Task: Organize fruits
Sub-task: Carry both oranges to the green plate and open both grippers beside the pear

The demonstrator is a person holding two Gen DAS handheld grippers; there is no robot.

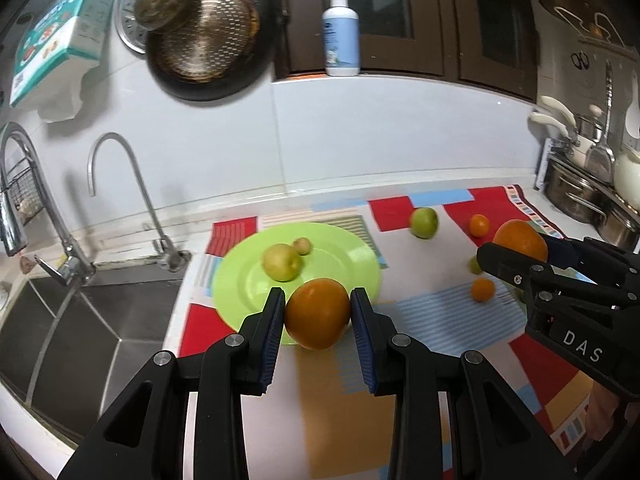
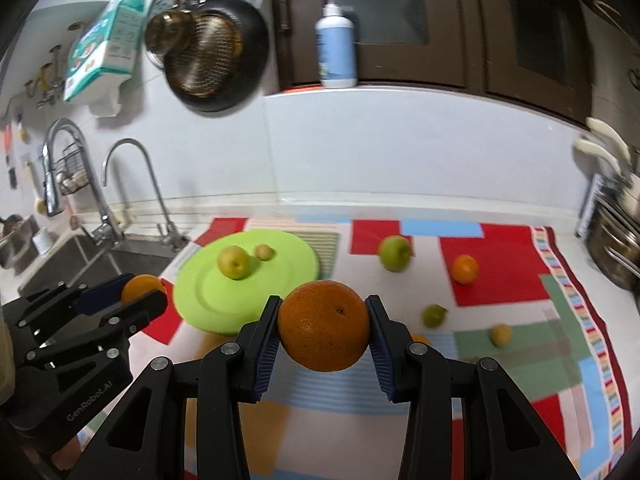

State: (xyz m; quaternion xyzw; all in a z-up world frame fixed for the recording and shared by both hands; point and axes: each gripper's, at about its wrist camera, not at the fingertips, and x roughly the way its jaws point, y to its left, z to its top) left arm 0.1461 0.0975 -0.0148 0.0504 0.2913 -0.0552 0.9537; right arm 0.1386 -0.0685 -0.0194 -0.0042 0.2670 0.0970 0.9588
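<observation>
My left gripper is shut on an orange above the near rim of the green plate. The plate holds a yellow-green apple and a small brownish fruit. My right gripper is shut on a larger orange, held above the patterned mat. It also shows in the left wrist view. On the mat lie a green apple, a tangerine, a small green fruit and a small yellow fruit.
A steel sink with two taps lies left of the plate. Pots stand at the far right. A pan hangs on the wall and a pump bottle stands on the ledge.
</observation>
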